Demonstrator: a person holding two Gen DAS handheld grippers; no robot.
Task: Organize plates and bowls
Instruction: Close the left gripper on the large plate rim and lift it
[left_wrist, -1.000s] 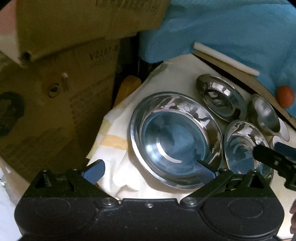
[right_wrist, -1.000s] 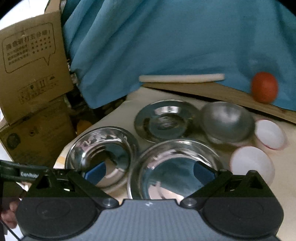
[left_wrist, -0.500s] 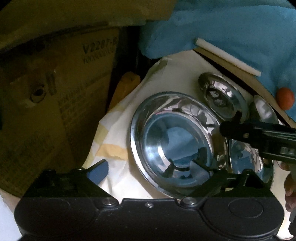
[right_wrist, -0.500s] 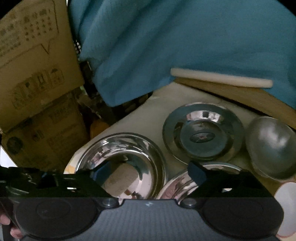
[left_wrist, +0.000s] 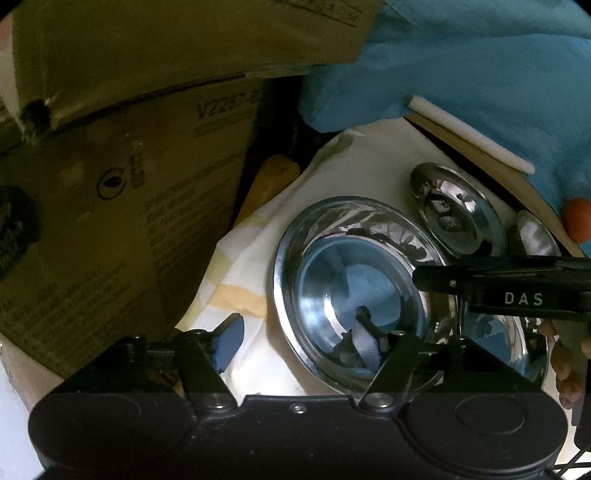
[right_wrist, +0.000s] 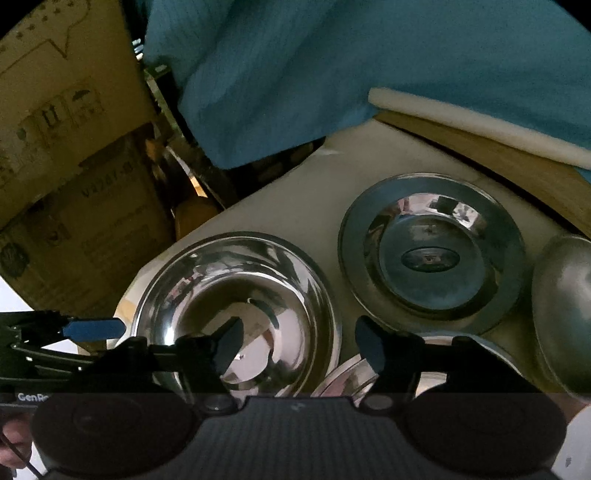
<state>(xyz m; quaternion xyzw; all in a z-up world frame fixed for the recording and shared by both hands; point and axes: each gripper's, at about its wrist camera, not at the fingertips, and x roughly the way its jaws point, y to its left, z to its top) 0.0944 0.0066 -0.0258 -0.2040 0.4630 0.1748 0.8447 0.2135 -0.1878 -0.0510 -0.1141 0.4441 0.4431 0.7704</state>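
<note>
The left gripper (left_wrist: 299, 341) is hovering with its fingers spread wide apart, one blue pad (left_wrist: 229, 338) lying over the bare white cloth (left_wrist: 365, 162) and the other reaching over the near rim of the large steel bowl (left_wrist: 354, 284). That bowl is sitting close to the cloth's left edge, where the covering is dropping away toward the cardboard boxes (left_wrist: 122, 206) standing just beside the table. Bare cloth is lying open beyond the bowl, toward the far left corner.

The right gripper (right_wrist: 297, 343) is hanging with its fingers apart, holding nothing, the left pad (right_wrist: 229, 343) over the large steel bowl (right_wrist: 236, 295) and the right pad over the rim of a second steel bowl (right_wrist: 417, 369), which is touching or nearly touching the first; I cannot tell which. In the left wrist view the right gripper's black body (left_wrist: 506, 288) is crossing over this second bowl (left_wrist: 506, 343) and blocking part of it.

Counting steel pieces in these views: two upright bowls, one flat rimmed steel plate (right_wrist: 432, 251) farther back, and one overturned steel bowl (right_wrist: 565, 314) at the right, just beside the plate.

Along the far edge a white rod (right_wrist: 480, 122) is lying on a wooden board (right_wrist: 498, 155), with blue fabric (right_wrist: 332, 66) hanging behind it. An orange ball (left_wrist: 578, 219) is resting at the far right by the fabric.
</note>
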